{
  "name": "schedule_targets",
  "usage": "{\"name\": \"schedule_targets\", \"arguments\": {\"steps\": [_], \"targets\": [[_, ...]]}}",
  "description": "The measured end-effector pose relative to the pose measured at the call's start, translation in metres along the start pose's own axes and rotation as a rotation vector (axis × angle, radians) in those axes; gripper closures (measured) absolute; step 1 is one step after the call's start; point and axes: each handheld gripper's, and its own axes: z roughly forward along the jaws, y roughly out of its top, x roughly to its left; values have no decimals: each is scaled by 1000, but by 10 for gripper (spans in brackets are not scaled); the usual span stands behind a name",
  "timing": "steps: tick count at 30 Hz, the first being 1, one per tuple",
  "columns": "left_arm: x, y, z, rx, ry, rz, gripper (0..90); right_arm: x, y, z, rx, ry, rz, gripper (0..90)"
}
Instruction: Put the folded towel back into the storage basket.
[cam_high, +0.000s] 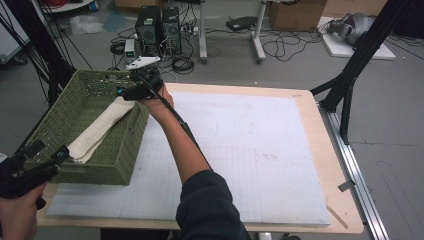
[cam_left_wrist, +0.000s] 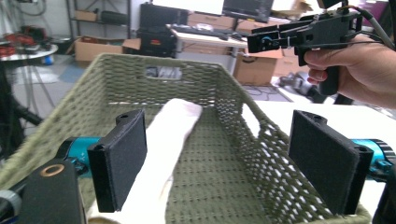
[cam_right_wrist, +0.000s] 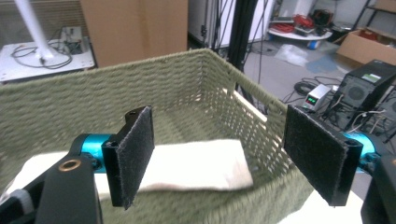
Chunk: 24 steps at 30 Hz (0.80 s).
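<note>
A green woven basket (cam_high: 117, 160) stands on the left part of the table, with a folded cream cloth (cam_high: 100, 127) lying lengthwise inside. My right gripper (cam_high: 123, 90) hovers open over the basket's far right corner, held by a hand whose arm reaches across the table. From it I look down over the basket rim (cam_right_wrist: 93, 79) at the cloth (cam_right_wrist: 196, 163); my right gripper (cam_right_wrist: 215, 123) holds nothing. My left gripper (cam_high: 47, 151) is open at the basket's near left corner. In its view, the left gripper (cam_left_wrist: 219, 123) faces the basket (cam_left_wrist: 140, 63), the cloth (cam_left_wrist: 173, 126) and the right gripper (cam_left_wrist: 264, 41).
A white mat (cam_high: 250, 150) covers most of the wooden table (cam_high: 345, 210). Beyond the far edge, computer towers (cam_high: 159, 29), cables and cardboard boxes sit on the floor. Black stand legs (cam_high: 350, 75) rise at the right, and others at the left behind the basket.
</note>
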Motion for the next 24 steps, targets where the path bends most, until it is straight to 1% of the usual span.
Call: {"name": "schedule_targets", "arguments": {"steps": [1, 2, 3, 4, 5, 6, 9, 10, 11, 12, 13, 14, 15, 19, 21, 22, 23, 24], "targets": [[-2, 0, 1, -1, -13, 0, 200, -1, -2, -4, 3, 7, 0, 224], [-4, 0, 2, 3, -22, 6, 200, -1, -2, -4, 3, 7, 0, 224], [-6, 0, 4, 4, -32, 9, 200, -3, -6, -14, -4, 9, -3, 223], [-8, 0, 5, 6, -41, 9, 200, -3, -6, -14, -4, 9, -3, 225], [-10, 0, 6, 10, -53, 14, 200, -6, -10, -25, -20, 21, 15, 227], [-12, 0, 7, 12, -66, 18, 200, -7, -12, -30, -25, 21, 19, 227], [-19, 0, 11, 9, -106, 37, 199, -10, -16, -40, -29, 14, 20, 227], [-22, 0, 13, 12, -119, 42, 197, -14, -21, -51, -29, 8, 15, 225], [-23, 0, 14, 14, -128, 43, 197, -14, -21, -51, -29, 8, 15, 225], [-25, 0, 15, 18, -139, 41, 197, -15, -22, -55, -31, 6, 20, 224], [-29, 0, 18, 25, -160, 42, 197, -18, -25, -65, -32, 3, 23, 208], [-29, 0, 18, 25, -160, 42, 197, -18, -25, -65, -32, 3, 23, 208], [-31, 0, 19, 28, -165, 43, 197, -21, -27, -74, -35, -1, 29, 197], [-37, 0, 24, 32, -191, 45, 197, -26, -32, -92, -53, 2, 36, 175], [-39, 0, 26, 36, -203, 49, 198, -28, -35, -100, -50, -3, 32, 169], [-41, 0, 27, 38, -210, 50, 198, -28, -35, -100, -50, -3, 32, 169], [-43, 0, 28, 40, -217, 53, 198, -30, -38, -107, -39, -6, 33, 164], [-44, 0, 30, 43, -225, 54, 198, -31, -39, -111, -40, -12, 36, 164]]}}
